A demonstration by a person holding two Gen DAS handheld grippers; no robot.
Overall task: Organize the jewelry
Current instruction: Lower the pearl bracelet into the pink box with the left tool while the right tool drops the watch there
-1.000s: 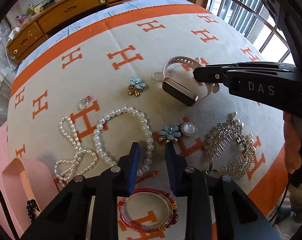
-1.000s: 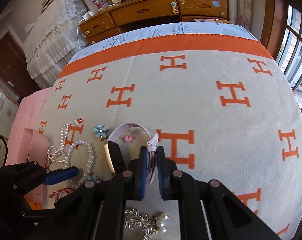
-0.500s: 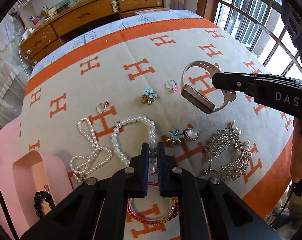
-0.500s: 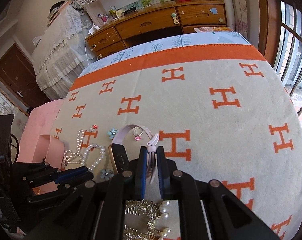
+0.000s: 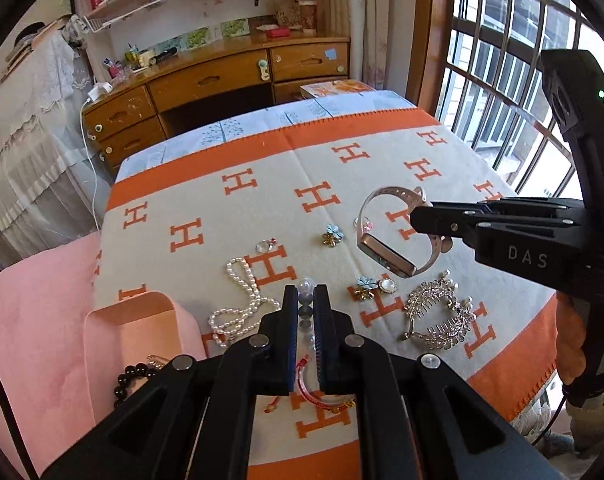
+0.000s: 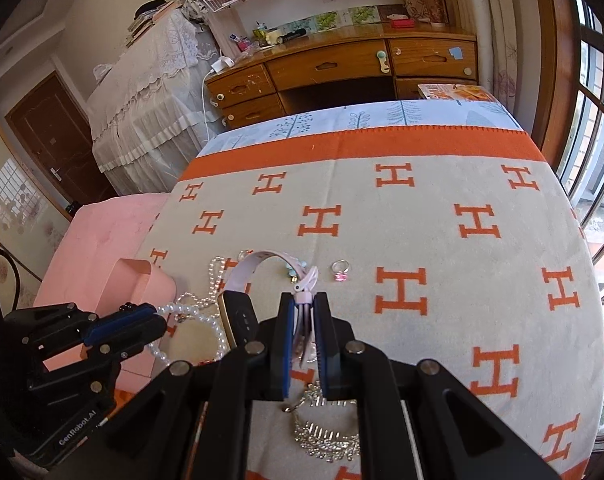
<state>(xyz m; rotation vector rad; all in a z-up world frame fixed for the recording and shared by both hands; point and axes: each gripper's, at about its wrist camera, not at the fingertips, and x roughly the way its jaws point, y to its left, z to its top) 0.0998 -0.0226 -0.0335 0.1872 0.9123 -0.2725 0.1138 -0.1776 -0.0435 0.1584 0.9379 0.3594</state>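
Observation:
My left gripper (image 5: 305, 300) is shut on a large-pearl necklace (image 5: 305, 288), lifted off the blanket; the same necklace hangs in a loop from it in the right wrist view (image 6: 206, 320). My right gripper (image 6: 303, 308) is shut on the strap of a pink smartwatch (image 6: 242, 280) and holds it in the air; the watch also shows in the left wrist view (image 5: 385, 256). A pink open box (image 5: 134, 332) stands at the left edge of the blanket, with a black bead bracelet (image 5: 132, 376) by it.
On the orange-and-cream blanket (image 5: 262, 208) lie a small-pearl strand (image 5: 238, 300), a red bangle (image 5: 321, 396), silver hair combs (image 5: 437, 316), flower brooches (image 5: 333, 235), a round pearl brooch (image 5: 386, 286) and rings (image 6: 339, 270). A wooden desk (image 5: 222, 80) stands beyond the bed, a barred window to the right.
My left gripper closed on the large-pearl necklace and lifted it off the blanket. Both grippers rose and tilted up. The right gripper kept holding the watch, raising it.

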